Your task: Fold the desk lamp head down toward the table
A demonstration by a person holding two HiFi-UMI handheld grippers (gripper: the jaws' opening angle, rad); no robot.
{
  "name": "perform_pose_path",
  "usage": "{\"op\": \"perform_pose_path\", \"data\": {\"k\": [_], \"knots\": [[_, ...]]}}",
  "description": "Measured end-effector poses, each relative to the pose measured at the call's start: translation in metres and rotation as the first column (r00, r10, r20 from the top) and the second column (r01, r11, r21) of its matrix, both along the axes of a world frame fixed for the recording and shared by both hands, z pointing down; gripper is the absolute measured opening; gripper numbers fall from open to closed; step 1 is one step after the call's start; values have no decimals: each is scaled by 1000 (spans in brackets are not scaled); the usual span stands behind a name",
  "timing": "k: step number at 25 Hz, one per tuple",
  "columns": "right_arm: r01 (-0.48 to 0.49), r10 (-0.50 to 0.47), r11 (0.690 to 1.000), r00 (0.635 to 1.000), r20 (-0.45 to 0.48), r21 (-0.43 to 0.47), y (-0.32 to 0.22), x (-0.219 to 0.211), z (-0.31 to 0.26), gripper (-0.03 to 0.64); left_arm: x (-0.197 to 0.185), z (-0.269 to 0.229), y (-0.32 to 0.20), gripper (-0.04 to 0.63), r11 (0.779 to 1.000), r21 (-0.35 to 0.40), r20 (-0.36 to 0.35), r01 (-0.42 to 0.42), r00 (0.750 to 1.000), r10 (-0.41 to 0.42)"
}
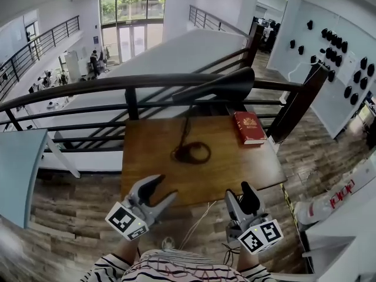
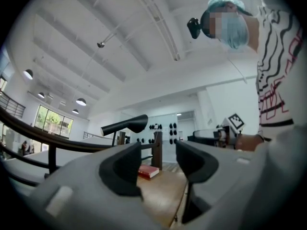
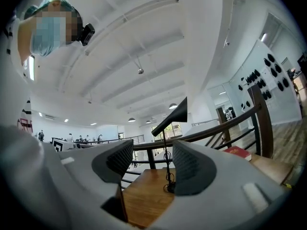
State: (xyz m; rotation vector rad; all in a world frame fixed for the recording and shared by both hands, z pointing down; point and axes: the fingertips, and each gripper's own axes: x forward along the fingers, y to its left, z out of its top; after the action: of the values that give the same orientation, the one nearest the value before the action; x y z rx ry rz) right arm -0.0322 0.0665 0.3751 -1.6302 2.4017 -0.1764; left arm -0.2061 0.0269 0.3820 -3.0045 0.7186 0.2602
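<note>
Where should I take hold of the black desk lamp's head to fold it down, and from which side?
Probably the lamp head near its wider free end, which lies toward the red book, far from where the thin stem meets it. Come from the near edge of the table with the open right gripper, fingers spanning the slim bar.

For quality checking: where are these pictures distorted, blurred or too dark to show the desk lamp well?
Head view: fisheye bends the railing; the desk lamp is a dark shape. Left gripper view: near jaws soft, red book sharper. Right gripper view: desk lamp backlit, a silhouette against the bright ceiling.
</note>
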Motion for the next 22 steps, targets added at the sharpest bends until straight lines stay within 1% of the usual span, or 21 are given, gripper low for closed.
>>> {"op": "perform_pose_path", "data": {"k": [7, 10, 14, 18, 22], "knots": [[-56, 56, 998, 998, 4, 5, -61, 6, 3, 244, -1, 8, -70, 225, 999, -8, 14, -32, 999, 32], [-69, 69, 998, 998, 0, 0, -83, 18, 6, 244, 10, 15, -97, 225, 999, -25, 21, -36, 999, 37], [-73, 73, 997, 997, -10, 0, -105, 44, 6, 244, 34, 18, -120, 225, 999, -34, 26, -35, 999, 36], [-54, 54, 998, 999, 0, 11, -126, 75, 7, 244, 59, 21, -136, 225, 999, -32, 29, 4, 1000, -3], [12, -12, 1000, 1000, -6, 19, -150, 104, 2, 244, 85, 17, -150, 225, 997, -22, 26, 69, 997, -68]]}}
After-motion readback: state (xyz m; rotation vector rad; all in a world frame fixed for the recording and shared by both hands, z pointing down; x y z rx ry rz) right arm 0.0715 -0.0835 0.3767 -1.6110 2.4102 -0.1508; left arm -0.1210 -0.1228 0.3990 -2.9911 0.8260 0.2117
